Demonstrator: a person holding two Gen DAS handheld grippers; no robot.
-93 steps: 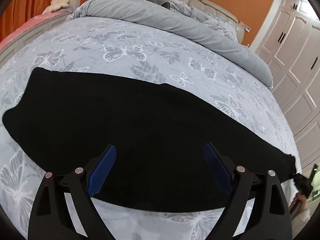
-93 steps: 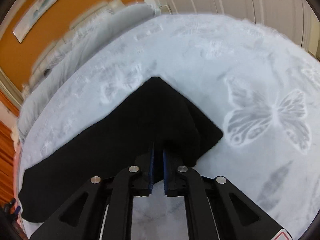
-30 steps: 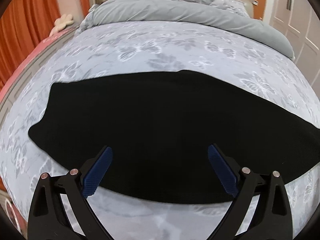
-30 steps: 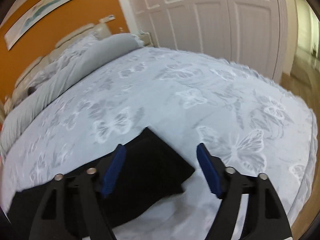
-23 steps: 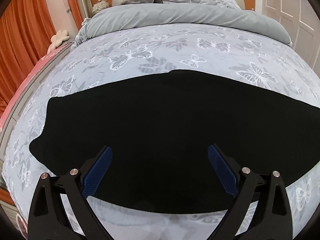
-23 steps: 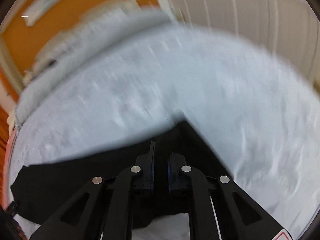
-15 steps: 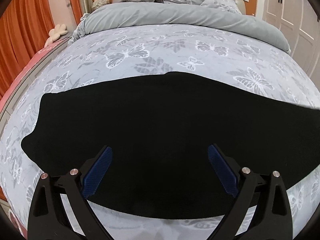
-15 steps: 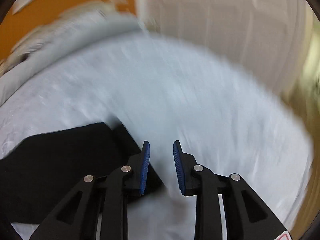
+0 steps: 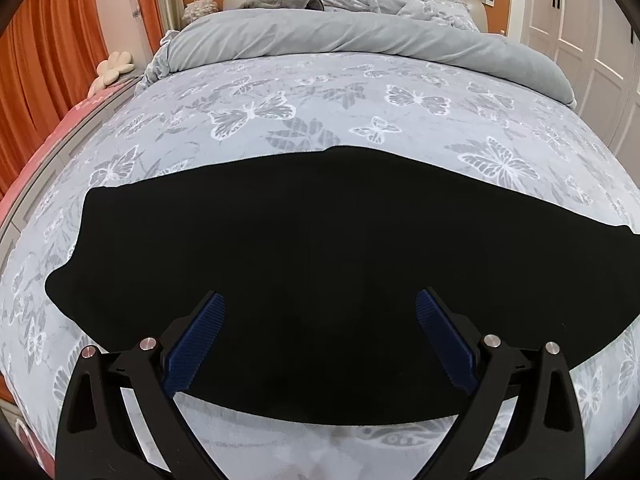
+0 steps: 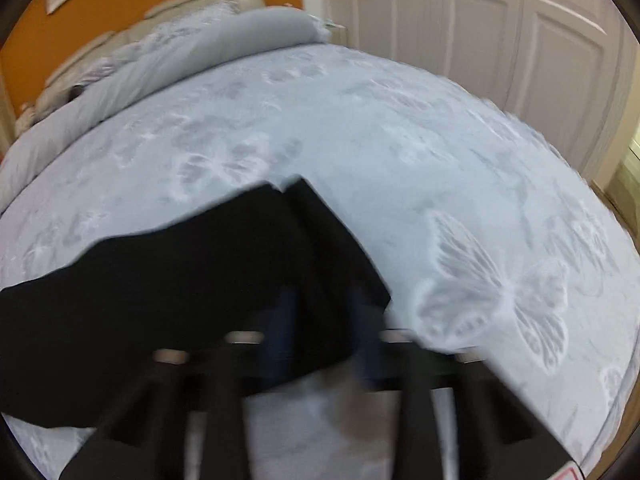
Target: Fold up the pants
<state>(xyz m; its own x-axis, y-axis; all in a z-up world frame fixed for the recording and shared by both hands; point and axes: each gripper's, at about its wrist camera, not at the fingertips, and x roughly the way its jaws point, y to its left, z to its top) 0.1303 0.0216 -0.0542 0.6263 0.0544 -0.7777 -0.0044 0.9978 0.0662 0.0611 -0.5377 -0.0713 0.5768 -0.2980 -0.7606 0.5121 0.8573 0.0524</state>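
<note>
Black pants [image 9: 320, 248] lie flat in a long strip across the bed, left to right. My left gripper [image 9: 320, 304] is wide open above their near edge and holds nothing. In the right wrist view the right end of the pants [image 10: 224, 280] shows, with a folded corner on top. My right gripper [image 10: 324, 308] is blurred by motion; its blue fingers [image 10: 286, 320] stand partly apart over that end, with black cloth seen between them. Whether they touch the cloth I cannot tell.
The bed has a pale butterfly-print cover [image 9: 320, 112]. A grey duvet [image 9: 340, 36] is bunched at the headboard. Orange curtains [image 9: 44, 60] hang at the left. White wardrobe doors [image 10: 500, 32] stand at the right, close to the bed's edge.
My right gripper has swung about over the pants' right end, shutting and opening again; its jaws are wider now. The left gripper has stayed open, with its view shifting slightly.
</note>
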